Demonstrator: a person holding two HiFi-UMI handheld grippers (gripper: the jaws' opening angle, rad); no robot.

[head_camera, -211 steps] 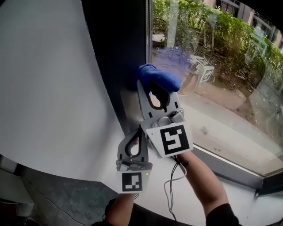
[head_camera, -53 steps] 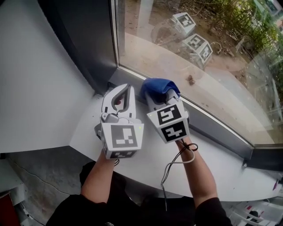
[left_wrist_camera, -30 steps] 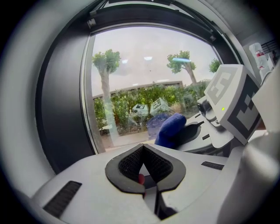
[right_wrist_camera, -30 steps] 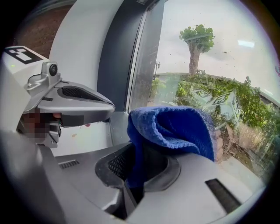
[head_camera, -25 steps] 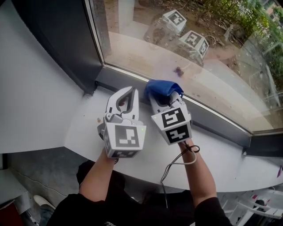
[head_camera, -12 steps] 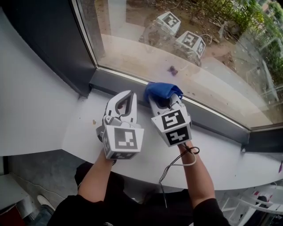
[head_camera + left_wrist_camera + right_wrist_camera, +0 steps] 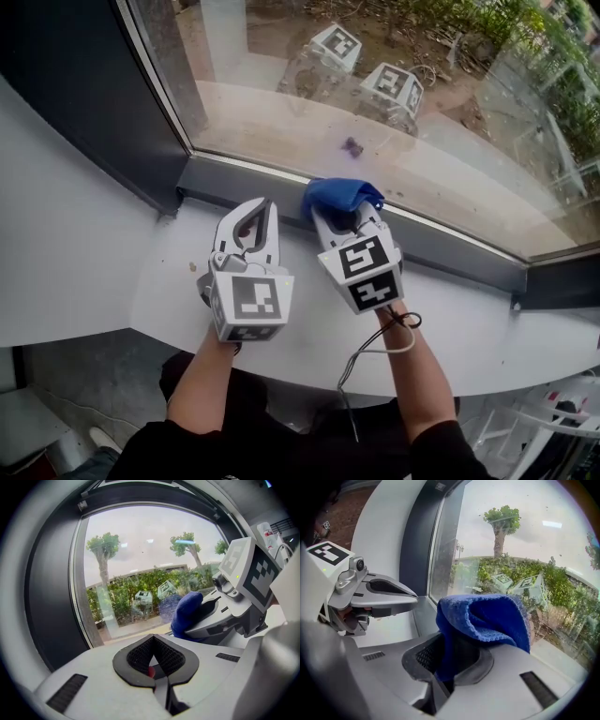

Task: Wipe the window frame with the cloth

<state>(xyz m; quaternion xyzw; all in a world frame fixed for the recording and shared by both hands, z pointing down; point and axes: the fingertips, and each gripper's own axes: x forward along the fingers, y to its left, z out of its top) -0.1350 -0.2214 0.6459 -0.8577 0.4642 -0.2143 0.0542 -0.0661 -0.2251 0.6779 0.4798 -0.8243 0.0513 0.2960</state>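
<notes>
At the far left a dark upright of the window frame [image 7: 84, 84] meets the grey bottom rail [image 7: 441, 246], which runs rightward under the glass [image 7: 253, 84]. In front of the rail lies the white sill [image 7: 469, 328].

Over the sill, the left hand-held gripper [image 7: 260, 206] points at the rail, its tips just short of it. In its own view the left hand-held gripper [image 7: 154, 641] has its 2 jaws pressed together with nothing pinched between them.

Just beside it to the right, the right hand-held gripper [image 7: 342, 217] pinches the blue cloth [image 7: 337, 194]. In the right gripper view the cloth [image 7: 487, 620] bunches up out of the closed jaws and folds over their tips. From the head view the cloth sits against the bottom rail, at the foot of the glass. The 2 hand-held grippers are near each other but apart.

A black cable [image 7: 375, 352] loops by the right wrist. The glass mirrors 2 marker cubes [image 7: 392, 84].
</notes>
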